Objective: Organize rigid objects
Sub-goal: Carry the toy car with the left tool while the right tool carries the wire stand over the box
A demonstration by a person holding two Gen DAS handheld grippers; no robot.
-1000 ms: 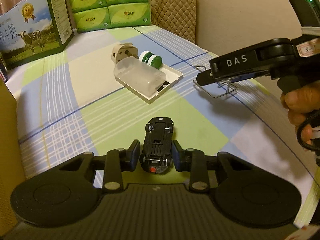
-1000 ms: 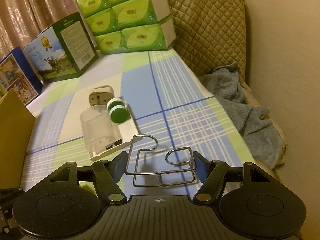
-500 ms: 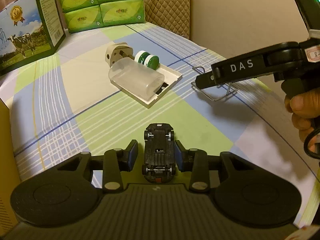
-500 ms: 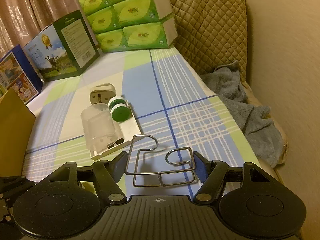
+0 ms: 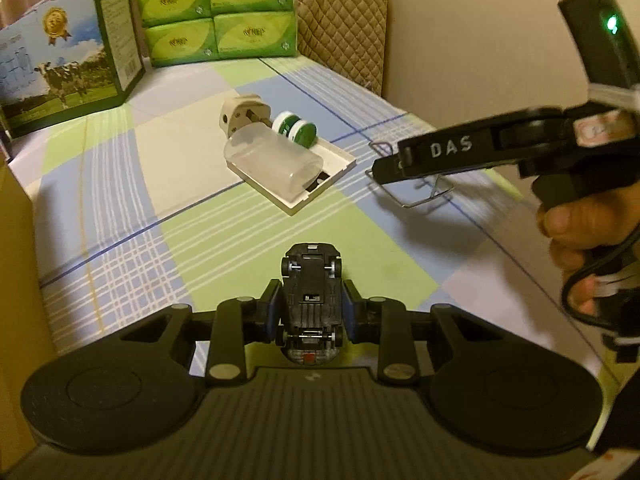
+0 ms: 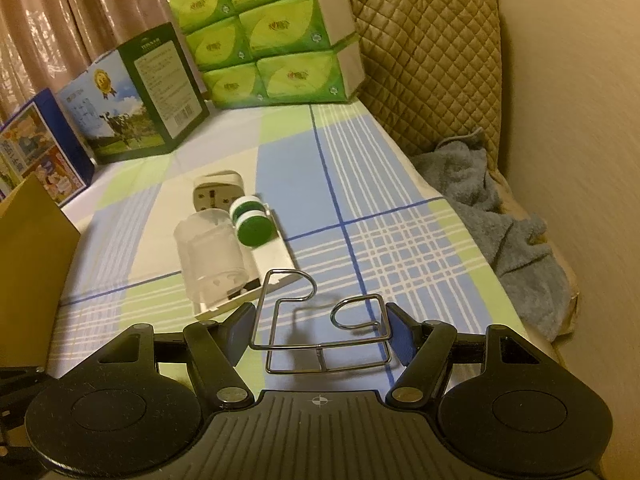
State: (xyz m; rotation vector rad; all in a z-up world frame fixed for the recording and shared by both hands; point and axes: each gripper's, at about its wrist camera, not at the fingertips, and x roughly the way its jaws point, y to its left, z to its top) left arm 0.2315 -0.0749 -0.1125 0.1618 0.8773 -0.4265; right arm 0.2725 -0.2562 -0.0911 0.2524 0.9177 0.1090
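Closest, at the bottom centre of the left wrist view, the left gripper [image 5: 311, 309] has its fingers closed on a black toy car [image 5: 311, 300], belly up and gripped across its flanks. Judging by its look, the car is light, stiff and hard, so a hold on the smooth sides rather than the turning wheels seems best; it could slip if the squeeze eases.

Low in the right wrist view, the right gripper [image 6: 320, 330] has its fingers drawn in against both ends of a wire hook rack [image 6: 320, 328] and seems to hold it just above the cloth. The rack is probably light and springy, likely to flex or twist, so bracing its straight side rails looks safest.

Further up, mid-frame, a white tray [image 6: 276, 258] carries a clear plastic cup [image 6: 212, 256] on its side and a green-and-white spool [image 6: 250, 222], with a white plug adapter [image 6: 216, 192] just behind.

All lies on a soft plaid bedsheet [image 6: 360, 184]. Beyond, at the top of the frame, stand a milk carton box [image 6: 140, 96], stacked green tissue packs [image 6: 272, 28] and a quilted cushion [image 6: 432, 48]; a grey towel [image 6: 492, 232] lies crumpled at the right by the wall.
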